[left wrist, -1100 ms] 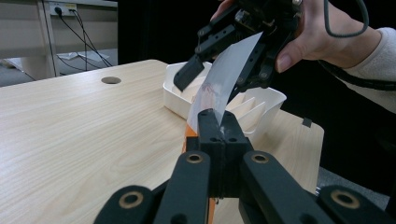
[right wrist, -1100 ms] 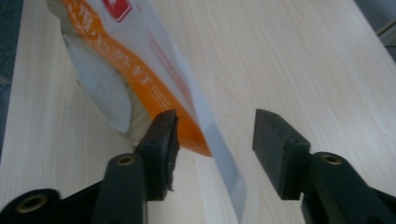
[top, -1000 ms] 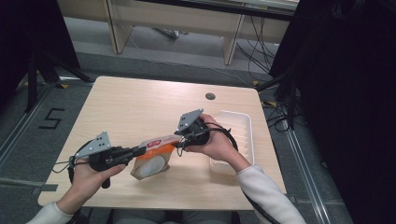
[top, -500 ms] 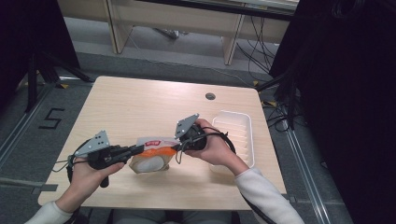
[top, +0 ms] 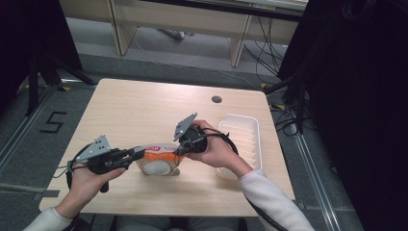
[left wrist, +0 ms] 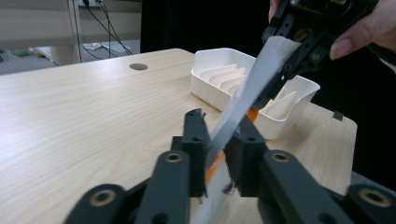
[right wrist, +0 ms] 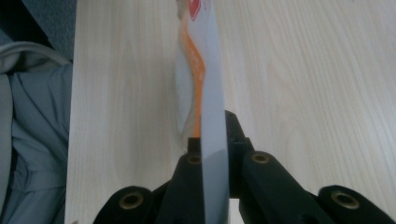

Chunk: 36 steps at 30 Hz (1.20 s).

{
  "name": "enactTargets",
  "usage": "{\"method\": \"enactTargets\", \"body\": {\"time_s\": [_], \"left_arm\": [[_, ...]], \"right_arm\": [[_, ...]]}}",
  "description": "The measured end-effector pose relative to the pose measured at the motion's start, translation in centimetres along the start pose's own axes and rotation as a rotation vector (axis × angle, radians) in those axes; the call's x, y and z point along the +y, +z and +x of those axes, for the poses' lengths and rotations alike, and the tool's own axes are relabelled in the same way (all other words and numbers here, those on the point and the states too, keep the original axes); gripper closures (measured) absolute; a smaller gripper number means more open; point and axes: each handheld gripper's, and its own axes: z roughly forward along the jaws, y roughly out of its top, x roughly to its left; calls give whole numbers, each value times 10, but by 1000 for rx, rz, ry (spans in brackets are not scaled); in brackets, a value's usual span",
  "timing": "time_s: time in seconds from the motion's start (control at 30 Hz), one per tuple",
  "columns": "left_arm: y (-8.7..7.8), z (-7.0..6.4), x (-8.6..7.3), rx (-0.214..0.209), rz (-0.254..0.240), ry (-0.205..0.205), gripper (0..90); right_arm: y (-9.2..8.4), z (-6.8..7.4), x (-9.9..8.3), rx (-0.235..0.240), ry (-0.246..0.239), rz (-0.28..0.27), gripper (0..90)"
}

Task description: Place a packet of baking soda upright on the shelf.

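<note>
A white and orange pouch (top: 156, 162) stands on the table (top: 134, 106) between both grippers. My left gripper (top: 139, 153) reaches in from the left; in the left gripper view the pouch's thin top edge (left wrist: 252, 88) runs between its jaws (left wrist: 218, 135). They have just been opening and stand slightly apart around it. My right gripper (top: 179, 150) comes from the right, has just been closing, and is shut on the same edge (right wrist: 210, 70), pinched between its fingers (right wrist: 212, 130). It also shows far off (left wrist: 275, 88), clamping the strip.
A white ribbed tray (top: 243, 139) lies at the table's right edge, just behind my right hand (top: 216, 151). A small round hole (top: 216, 99) marks the far part of the tabletop. The near table edge runs under both forearms.
The right hand has shifted slightly left and down to the pouch's top edge, and its gripper now clamps it. The left hand has stayed in place.
</note>
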Motion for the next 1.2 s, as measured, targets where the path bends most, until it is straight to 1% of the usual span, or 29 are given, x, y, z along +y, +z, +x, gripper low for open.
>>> {"method": "enactTargets", "body": {"time_s": [0.03, 0.07, 0.1, 0.13, 0.17, 0.2, 0.23, 0.27, 0.3, 0.33, 0.4, 0.43, 0.47, 0.53, 0.57, 0.63, 0.67, 0.7, 0.8, 0.83, 0.9, 0.93, 0.97, 1.0, 1.03, 1.07, 1.13, 1.17, 1.2], "left_arm": [[0, 1, -2, -3, 0, -14, 667], [-1, 0, -4, 12, 8, -35, 574], [-3, 1, -7, 17, 9, -39, 490], [-6, 2, -10, 31, 18, -32, 430], [-9, 2, -14, 51, 32, -31, 376], [-12, 2, -18, 70, 46, -21, 330], [-12, 2, -18, 70, 46, -21, 307], [-19, 1, -26, 90, 62, -26, 288], [-22, 1, -30, 99, 69, -28, 271], [-24, 1, -33, 108, 73, -37, 263], [-26, 1, -35, 111, 80, -27, 260], [-29, 0, -39, 98, 80, -55, 260], [-29, 0, -39, 98, 80, -55, 260], [-31, -2, -44, 84, 101, -65, 261], [-31, -2, -44, 84, 101, -65, 261], [-30, -3, -45, 95, 104, -84, 261], [-30, -3, -45, 95, 107, -81, 262], [-30, -2, -45, 87, 110, -70, 262], [-29, -1, -46, 82, 115, -72, 266], [-29, -1, -46, 83, 114, -71, 266], [-29, -1, -46, 83, 112, -69, 267], [-29, -1, -46, 83, 112, -69, 268], [-28, -1, -46, 83, 112, -69, 268], [-28, -1, -46, 88, 106, -78, 268], [-28, -1, -46, 91, 112, -70, 268], [-28, -1, -46, 94, 110, -73, 268], [-28, -1, -46, 101, 108, -81, 269], [-28, -1, -46, 102, 108, -82, 269], [-28, -1, -46, 102, 108, -82, 270]], "right_arm": [[-1, -1, 1, -10, -4, 11, 900], [-3, -1, 2, -1, 11, 14, 900], [-4, -3, 3, 2, 5, 17, 900], [-5, -5, 3, -6, -16, 33, 900], [-5, -4, 5, 7, 0, 35, 900], [-8, -1, 6, 1, 45, 72, 900], [-8, -1, 6, 1, 45, 72, 900], [-10, -3, 8, -5, 35, 78, 900], [-12, -4, 9, -10, 25, 77, 900], [-13, -4, 11, -5, 34, 82, 900], [-14, -4, 12, -13, 28, 90, 900], [-17, -4, 16, -8, 35, 98, 900], [-17, -4, 16, -8, 35, 98, 900], [-19, -4, 19, -16, 22, 120, 900], [-19, -4, 19, -16, 22, 120, 900], [-22, -5, 23, -20, 3, 136, 900], [-23, -5, 25, -19, 4, 141, 900], [-24, -7, 26, -21, -20, 131, 900], [-29, -8, 29, -27, -32, 131, 900], [-32, -7, 30, -31, 4, 148, 900], [-37, -8, 30, -36, 2, 143, 900], [-38, -12, 31, -46, -45, 124, 900], [-41, -9, 31, -49, -8, 147, 900], [-43, -9, 32, -54, -4, 147, 900], [-44, -10, 32, -56, -30, 137, 900], [-46, -9, 33, -60, -17, 145, 900], [-48, -11, 33, -61, -34, 127, 900], [-49, -9, 32, -66, -6, 146, 900], [-49, -9, 32, -66, -6, 146, 900]]}}
